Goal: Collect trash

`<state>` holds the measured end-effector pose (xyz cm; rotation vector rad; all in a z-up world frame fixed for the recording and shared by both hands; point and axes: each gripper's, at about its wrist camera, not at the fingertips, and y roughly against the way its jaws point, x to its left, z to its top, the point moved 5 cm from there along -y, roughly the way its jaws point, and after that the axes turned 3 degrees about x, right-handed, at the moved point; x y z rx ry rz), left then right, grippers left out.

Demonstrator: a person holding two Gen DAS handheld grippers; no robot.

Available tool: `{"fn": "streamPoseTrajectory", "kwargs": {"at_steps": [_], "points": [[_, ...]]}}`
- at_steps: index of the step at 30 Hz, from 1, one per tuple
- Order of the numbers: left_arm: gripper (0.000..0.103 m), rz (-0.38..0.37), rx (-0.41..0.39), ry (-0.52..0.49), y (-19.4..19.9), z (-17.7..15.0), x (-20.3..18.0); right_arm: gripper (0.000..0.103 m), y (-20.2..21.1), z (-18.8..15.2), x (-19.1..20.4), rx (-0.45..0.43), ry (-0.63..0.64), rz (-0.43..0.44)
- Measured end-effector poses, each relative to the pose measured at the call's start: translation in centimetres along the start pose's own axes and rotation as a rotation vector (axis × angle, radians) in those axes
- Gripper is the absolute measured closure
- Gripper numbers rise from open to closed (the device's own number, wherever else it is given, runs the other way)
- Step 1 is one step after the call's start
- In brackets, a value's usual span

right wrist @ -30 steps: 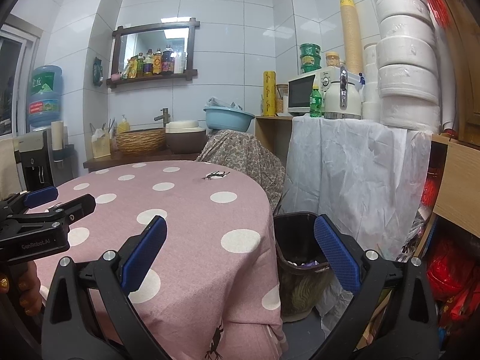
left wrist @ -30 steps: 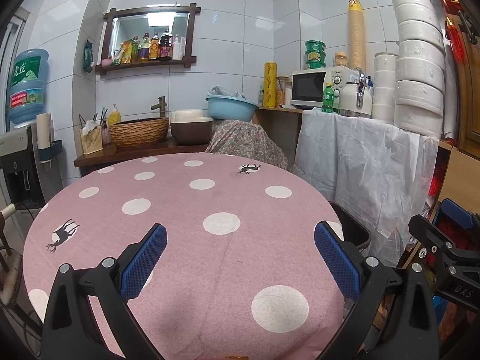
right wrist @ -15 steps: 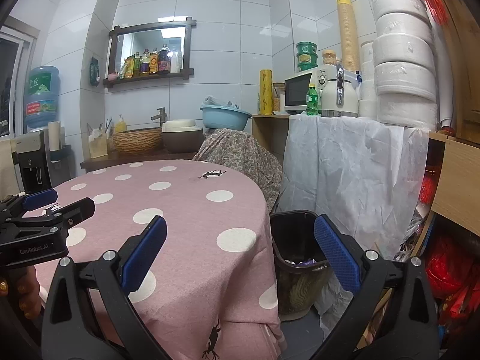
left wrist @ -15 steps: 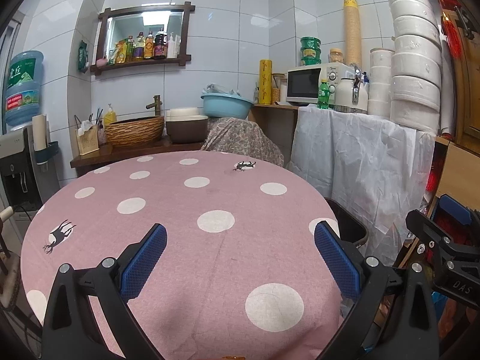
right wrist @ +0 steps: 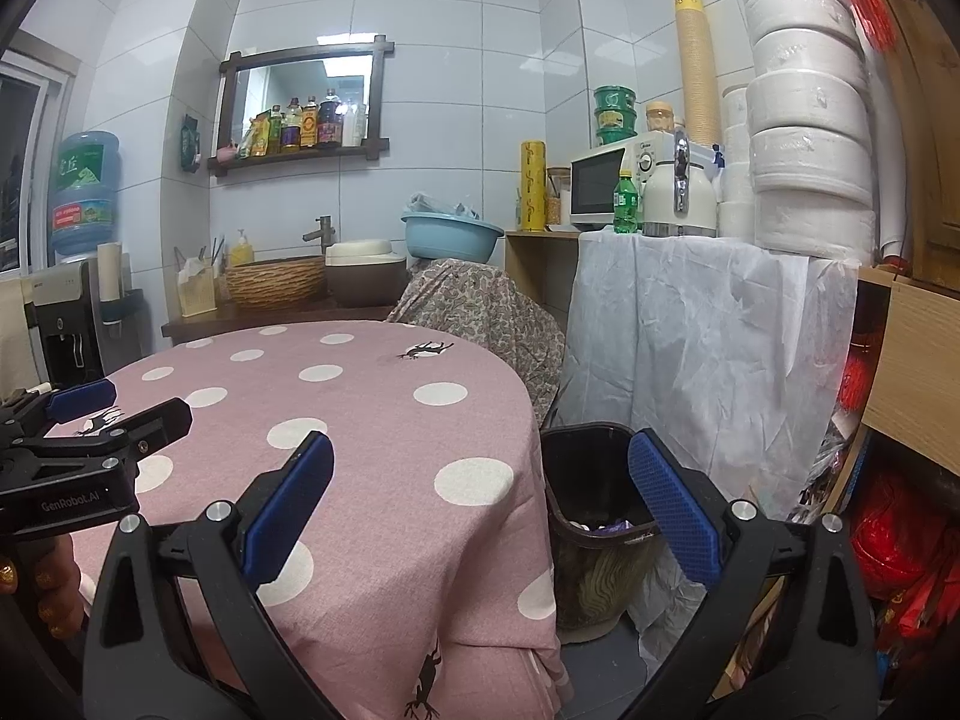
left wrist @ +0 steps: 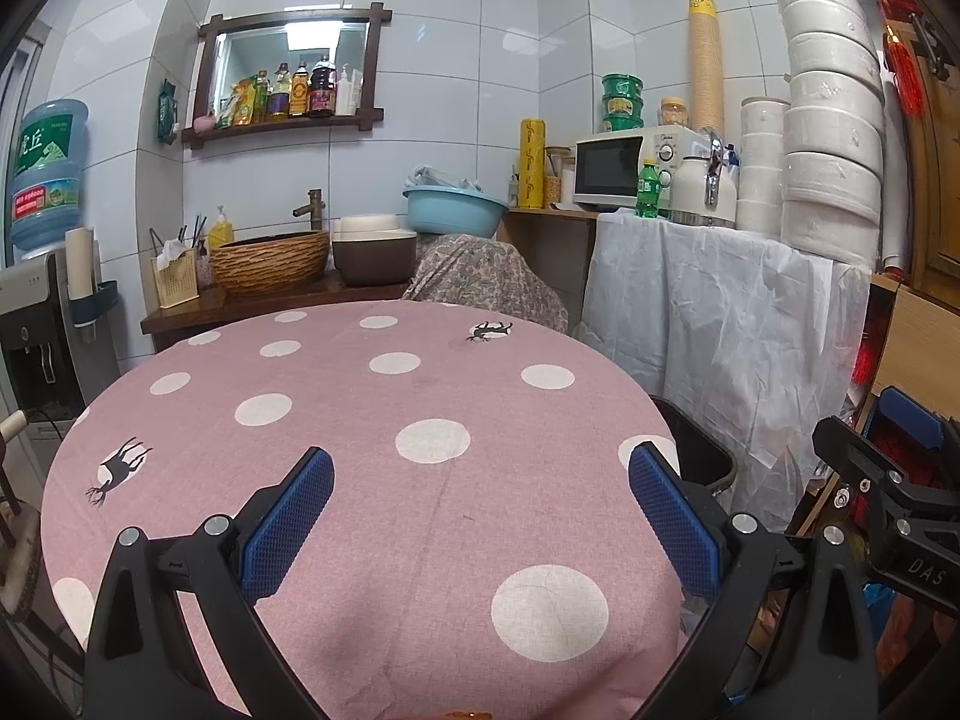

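Note:
A dark trash bin stands on the floor by the right edge of the round table, with some scraps inside; its rim also shows in the left wrist view. My left gripper is open and empty above the pink polka-dot tablecloth. My right gripper is open and empty, held over the table's right edge with the bin ahead between its fingers. The left gripper also shows at the left of the right wrist view. No loose trash shows on the table.
A cabinet draped in white cloth stands right of the bin, carrying a microwave, a kettle and stacked white containers. A counter behind holds a basket sink and blue basin. A water dispenser stands left.
Both grippers have pulled back slightly and lowered, so the table and bin look a little farther. Both stay open and empty.

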<state>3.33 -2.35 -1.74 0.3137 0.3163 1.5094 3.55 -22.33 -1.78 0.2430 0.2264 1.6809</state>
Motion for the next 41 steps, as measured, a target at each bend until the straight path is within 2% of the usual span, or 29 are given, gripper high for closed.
{"fn": "streamPoseTrajectory", "kwargs": {"at_steps": [41], "points": [[0.005,-0.004,0.004,-0.001,-0.17,-0.18,-0.37,0.006,0.06,0.03,0.15,-0.001,0.002,-0.001]]}}
